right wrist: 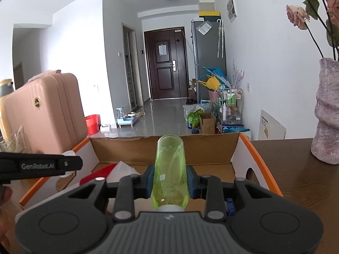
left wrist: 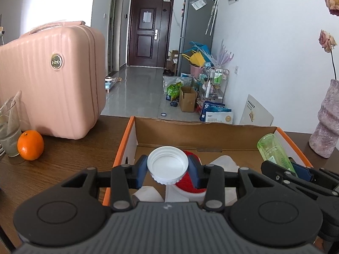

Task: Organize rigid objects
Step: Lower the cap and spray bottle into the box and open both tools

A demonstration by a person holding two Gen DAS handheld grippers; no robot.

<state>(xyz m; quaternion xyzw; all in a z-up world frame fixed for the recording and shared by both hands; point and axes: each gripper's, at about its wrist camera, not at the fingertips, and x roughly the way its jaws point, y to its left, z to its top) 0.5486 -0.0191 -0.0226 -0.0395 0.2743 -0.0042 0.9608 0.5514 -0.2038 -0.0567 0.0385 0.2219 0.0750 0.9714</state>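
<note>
Left claw (left wrist: 167,167) clamps a white cap (left wrist: 167,165) by its rim, open side facing camera, above the box (left wrist: 125,139) on the worktop (left wrist: 63,165). Right claw (right wrist: 170,180) pinches a green bottle (right wrist: 170,169) mid-body, base forward, also over the box. Both look staged for drop-in.

Orange-edged cardboard box (left wrist: 211,135): on dark wooden table (left wrist: 63,165). Left of box: round orange fruit (left wrist: 30,145), pink ribbed hard-shell suitcase (left wrist: 53,80) behind it. Right of box: mottled pinkish stone vase (left wrist: 327,122).
</note>
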